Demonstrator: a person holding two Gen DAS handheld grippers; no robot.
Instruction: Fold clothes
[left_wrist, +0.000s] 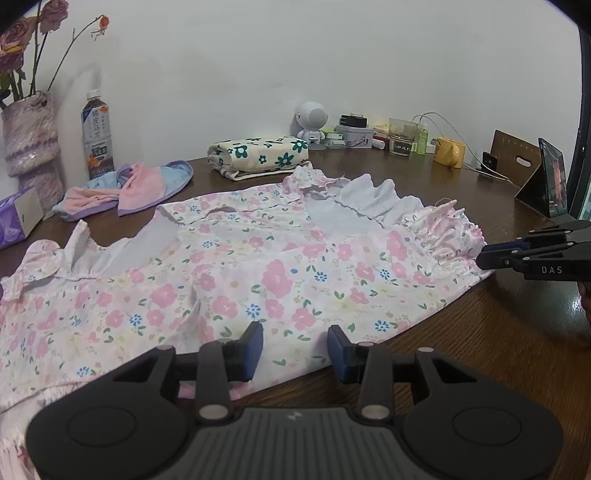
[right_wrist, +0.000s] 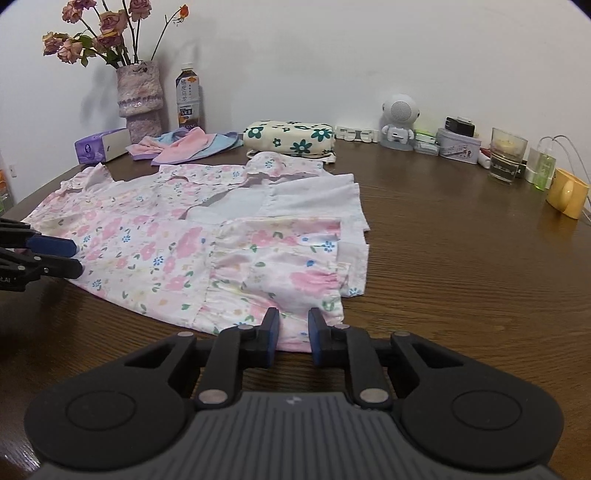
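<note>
A pink floral dress (left_wrist: 258, 266) lies spread on the brown table (left_wrist: 498, 332), with its white lining turned out at the far side. My left gripper (left_wrist: 295, 341) hovers over the dress's near edge, jaws apart, nothing pinched between the blue pads. In the right wrist view the dress (right_wrist: 192, 240) lies ahead, and my right gripper (right_wrist: 293, 325) stands at its ruffled near hem. Its jaws have a narrow gap, and the cloth lies under them, not clamped. Each gripper shows in the other's view: the right gripper (left_wrist: 487, 254) by the ruffle, the left gripper (right_wrist: 72, 254) at the dress's left edge.
A folded cream floral cloth (right_wrist: 288, 138) and a pink-and-blue cloth (right_wrist: 184, 146) lie behind the dress. A vase of roses (right_wrist: 138, 99), a bottle (right_wrist: 188, 98) and a tissue box (right_wrist: 101, 146) stand at the back left. A speaker figure (right_wrist: 399, 118), jars and a yellow mug (right_wrist: 565, 194) line the right.
</note>
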